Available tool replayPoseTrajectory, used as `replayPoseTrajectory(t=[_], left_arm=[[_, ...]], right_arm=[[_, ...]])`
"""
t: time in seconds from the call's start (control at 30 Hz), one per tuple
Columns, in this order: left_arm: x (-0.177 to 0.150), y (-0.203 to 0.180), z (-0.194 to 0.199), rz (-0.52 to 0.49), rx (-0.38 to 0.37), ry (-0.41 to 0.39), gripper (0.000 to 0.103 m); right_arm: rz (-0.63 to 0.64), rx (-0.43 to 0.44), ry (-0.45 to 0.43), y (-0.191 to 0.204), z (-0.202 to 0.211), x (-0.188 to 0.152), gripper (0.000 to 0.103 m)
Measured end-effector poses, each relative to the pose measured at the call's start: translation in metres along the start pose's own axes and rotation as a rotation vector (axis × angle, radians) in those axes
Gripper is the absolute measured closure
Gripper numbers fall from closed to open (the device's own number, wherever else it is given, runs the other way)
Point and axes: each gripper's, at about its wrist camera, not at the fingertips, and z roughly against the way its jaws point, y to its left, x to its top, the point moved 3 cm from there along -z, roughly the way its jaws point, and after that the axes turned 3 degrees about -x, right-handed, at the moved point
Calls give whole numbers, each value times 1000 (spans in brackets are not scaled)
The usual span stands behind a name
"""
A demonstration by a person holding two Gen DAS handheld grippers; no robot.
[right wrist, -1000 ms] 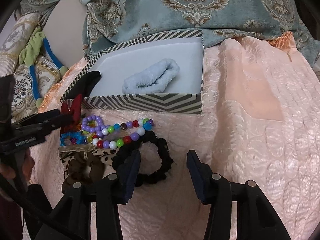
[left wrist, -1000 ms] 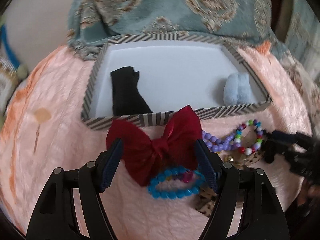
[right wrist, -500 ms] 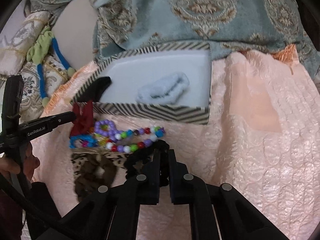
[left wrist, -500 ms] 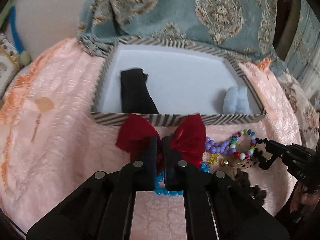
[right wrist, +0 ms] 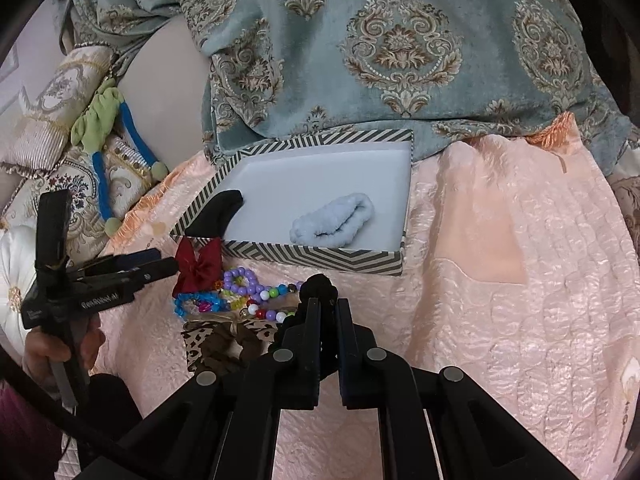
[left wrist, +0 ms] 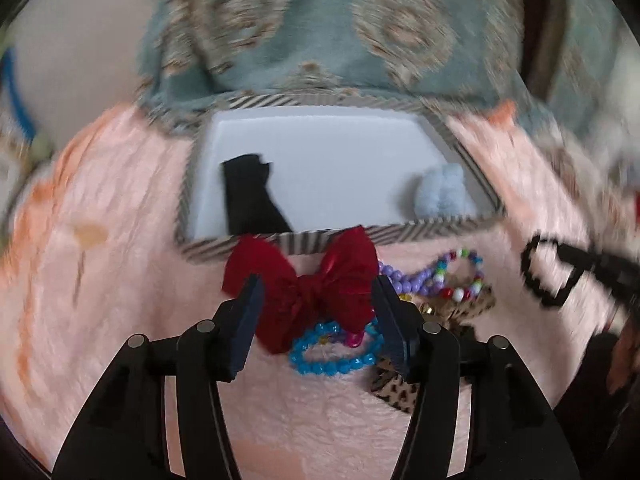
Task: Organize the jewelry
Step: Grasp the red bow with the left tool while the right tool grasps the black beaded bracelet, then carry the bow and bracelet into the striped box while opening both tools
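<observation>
- White lettering on the black side of the left gripper (right wrist: pixel 132 266), seen from the right wrist view: reads roughly "GenRobot.AI", small and slightly blurred.
- Second, smaller white line lower on the same gripper body, near the holding hand (right wrist: pixel 60 354): too small to read.
- No readable print on the striped box (right wrist: pixel 320 258), the beads or the patterned fabrics.
- Nothing legible in the left wrist view, blurred by motion.
</observation>
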Motion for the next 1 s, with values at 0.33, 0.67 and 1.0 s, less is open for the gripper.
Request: replayPoseTrajectory(t=[0.33,0.67,1.0], left_arm=[[-2,-1,-46,-370,-31,180,47],[2,22,-47,-137,-155,161,83],[10,22,20,2,-126,27,85]], right_arm=[[-59,15,25,-15,-10,2,97],[-29,36,27,-4,-15,10,97],[-13,79,-39,11,15,21,97]])
